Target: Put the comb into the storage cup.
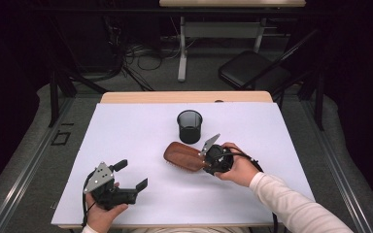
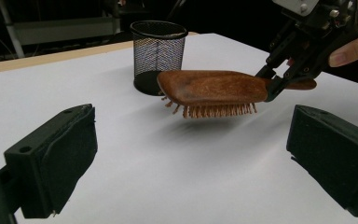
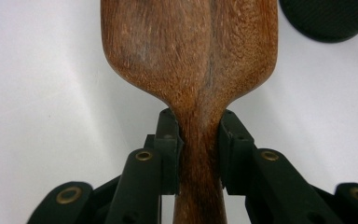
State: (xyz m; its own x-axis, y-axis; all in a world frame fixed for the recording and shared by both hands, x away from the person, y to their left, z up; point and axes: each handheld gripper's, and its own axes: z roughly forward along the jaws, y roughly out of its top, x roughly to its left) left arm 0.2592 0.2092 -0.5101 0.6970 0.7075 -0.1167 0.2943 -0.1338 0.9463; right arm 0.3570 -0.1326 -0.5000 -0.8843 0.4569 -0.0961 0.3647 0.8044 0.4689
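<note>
Wooden hairbrush [image 1: 184, 156] is clamped at its handle by the right claw [image 1: 208, 160], held above the bench [image 1: 126, 131], long axis toward ten o'clock; the mesh cup [image 1: 190, 126] stands at twelve o'clock. Left claw [image 1: 133, 175] gapes empty.

Left gripper [image 1: 132, 175]: black body topped by a grey three-cornered plate [image 1: 97, 176] dotted with small dark screw holes; a black cable [image 1: 84, 206] trails from it toward the table's near edge. In the left gripper view its two jaws are blocky black pads, each with a small round hole in the upper face. Right gripper [image 3: 199, 140]: black body bearing a grey pointed plate [image 1: 210, 143], with a black cable [image 1: 250, 161] running back along the forearm. In the right gripper view its black linkage arms carry brass-coloured rivets [image 3: 144, 155] at the pivots, with smaller dark screws on the jaw blocks. The right arm wears a cream long sleeve [image 1: 296, 206] of ribbed knit.
</note>
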